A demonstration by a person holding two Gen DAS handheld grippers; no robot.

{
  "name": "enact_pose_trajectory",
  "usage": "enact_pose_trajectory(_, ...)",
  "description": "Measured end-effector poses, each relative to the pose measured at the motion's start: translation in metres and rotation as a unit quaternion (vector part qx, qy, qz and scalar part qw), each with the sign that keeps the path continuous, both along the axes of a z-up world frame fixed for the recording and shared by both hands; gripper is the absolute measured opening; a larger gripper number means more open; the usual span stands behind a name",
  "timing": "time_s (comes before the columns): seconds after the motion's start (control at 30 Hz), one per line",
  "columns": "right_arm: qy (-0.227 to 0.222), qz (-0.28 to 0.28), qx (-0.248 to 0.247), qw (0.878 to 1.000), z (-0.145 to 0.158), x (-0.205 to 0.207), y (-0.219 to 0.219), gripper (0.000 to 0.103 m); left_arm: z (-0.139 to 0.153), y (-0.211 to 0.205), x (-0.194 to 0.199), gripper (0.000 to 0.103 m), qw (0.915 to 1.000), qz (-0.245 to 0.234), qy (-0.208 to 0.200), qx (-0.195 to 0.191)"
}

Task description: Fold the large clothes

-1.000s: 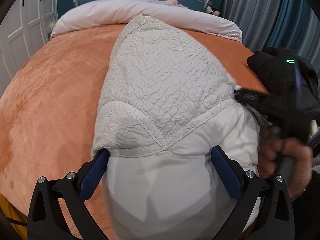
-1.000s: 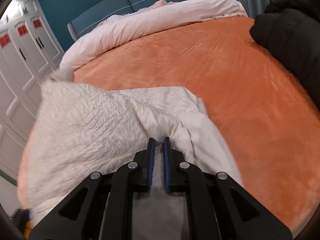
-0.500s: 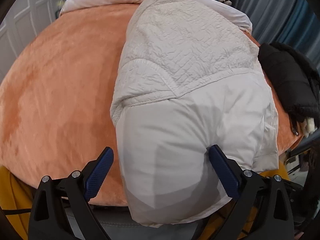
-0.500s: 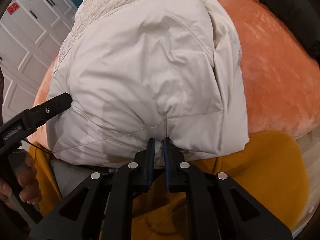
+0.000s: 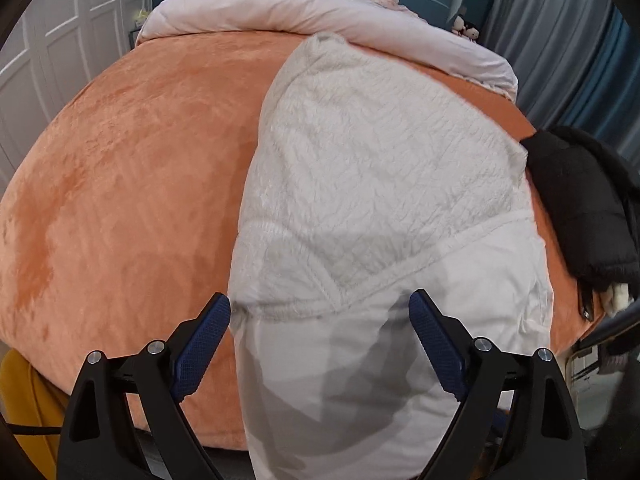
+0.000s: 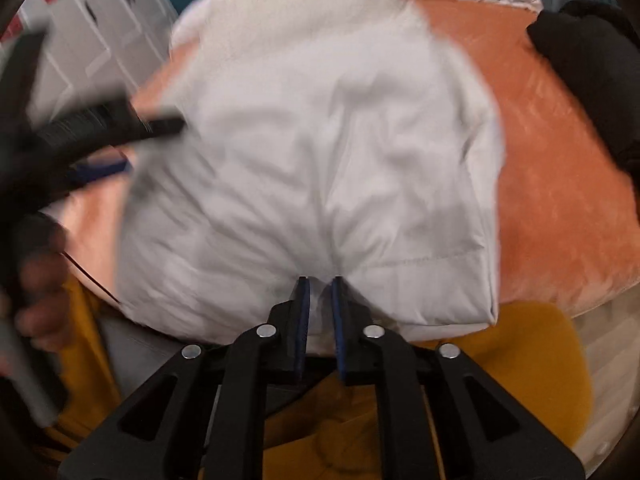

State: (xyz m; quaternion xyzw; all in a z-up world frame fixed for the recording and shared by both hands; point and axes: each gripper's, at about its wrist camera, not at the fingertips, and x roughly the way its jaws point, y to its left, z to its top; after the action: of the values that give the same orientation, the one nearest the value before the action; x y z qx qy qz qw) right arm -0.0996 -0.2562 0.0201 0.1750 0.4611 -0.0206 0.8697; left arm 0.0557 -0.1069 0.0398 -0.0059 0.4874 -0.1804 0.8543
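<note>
A large white padded coat (image 5: 372,200) lies lengthwise on the orange bed cover (image 5: 132,184), its smooth lower part hanging over the near edge. My left gripper (image 5: 320,320) is open, fingers either side of the coat's near end, not touching it. In the right wrist view, which is blurred, my right gripper (image 6: 320,300) has its jaws slightly apart with a pinch of the coat's hem (image 6: 320,184) between them. The left gripper's black body (image 6: 100,124) shows at the left there.
A black garment (image 5: 580,208) lies at the bed's right edge, also in the right wrist view (image 6: 592,76). A rolled pale duvet (image 5: 320,16) lies at the bed's head. White wardrobe doors (image 5: 60,40) stand left, curtains (image 5: 568,40) right. Yellow fabric (image 6: 500,380) is below the bed's edge.
The right gripper pulled the coat's hem back toward the near edge, and its jaws have parted slightly. The left gripper stayed open and moved forward toward the coat.
</note>
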Motion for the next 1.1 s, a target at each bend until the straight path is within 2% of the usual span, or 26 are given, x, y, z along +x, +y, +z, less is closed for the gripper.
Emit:
enact_pose_trajectory(0.1,-0.063,-0.049,0.034,0.996,0.038,0.007,-0.037,0.016,0.013,-0.006,0.012,0.088,0.9997,0.005,-0.022,-0.007)
enact_pose_trajectory(0.2,-0.091,-0.096,0.047,0.990,0.049,0.035,-0.075,0.034,0.021,-0.021,0.033,0.089,0.9994,0.008,-0.027,-0.019)
enact_pose_trajectory(0.23,-0.090,-0.108,0.048,0.989,0.046,0.043,-0.081,0.043,0.021,-0.025,0.040,0.089,0.9994,0.010,-0.027,-0.016)
enact_pose_trajectory(0.27,-0.082,-0.114,0.055,0.989,0.040,0.053,-0.090,0.046,0.019,-0.030,0.045,0.089,0.9994,0.013,-0.028,-0.012)
enact_pose_trajectory(0.3,-0.063,-0.106,0.072,0.990,0.027,0.068,-0.095,0.046,0.016,-0.035,0.052,0.089,0.9995,0.015,-0.028,-0.007)
enact_pose_trajectory(0.37,-0.046,-0.094,0.102,0.989,0.009,0.079,-0.101,0.016,0.007,-0.044,0.060,0.092,0.9995,0.018,-0.024,0.007)
enact_pose_trajectory(0.43,-0.076,-0.096,0.099,0.988,0.018,0.072,-0.100,0.008,0.004,-0.049,0.061,0.092,0.9992,0.018,-0.031,0.016)
enact_pose_trajectory(0.5,-0.088,-0.106,0.081,0.987,0.019,0.065,-0.097,0.007,0.000,-0.054,0.062,0.094,0.9988,0.018,-0.040,0.024)
enact_pose_trajectory(0.57,-0.069,-0.115,0.086,0.987,0.005,0.065,-0.096,0.008,-0.005,-0.058,0.063,0.098,0.9986,0.019,-0.041,0.027)
enact_pose_trajectory(0.7,-0.044,-0.125,0.110,0.985,-0.028,0.076,-0.101,0.008,-0.014,-0.067,0.064,0.098,0.9978,0.020,-0.049,0.040)
enact_pose_trajectory(0.9,-0.031,-0.106,0.081,0.991,-0.040,0.089,-0.089,0.007,-0.027,-0.075,0.066,0.098,0.9960,0.025,-0.064,0.057)
enact_pose_trajectory(1.1,-0.035,-0.104,0.083,0.990,-0.053,0.095,-0.091,0.007,-0.042,-0.080,0.067,0.098,0.9934,0.028,-0.084,0.073)
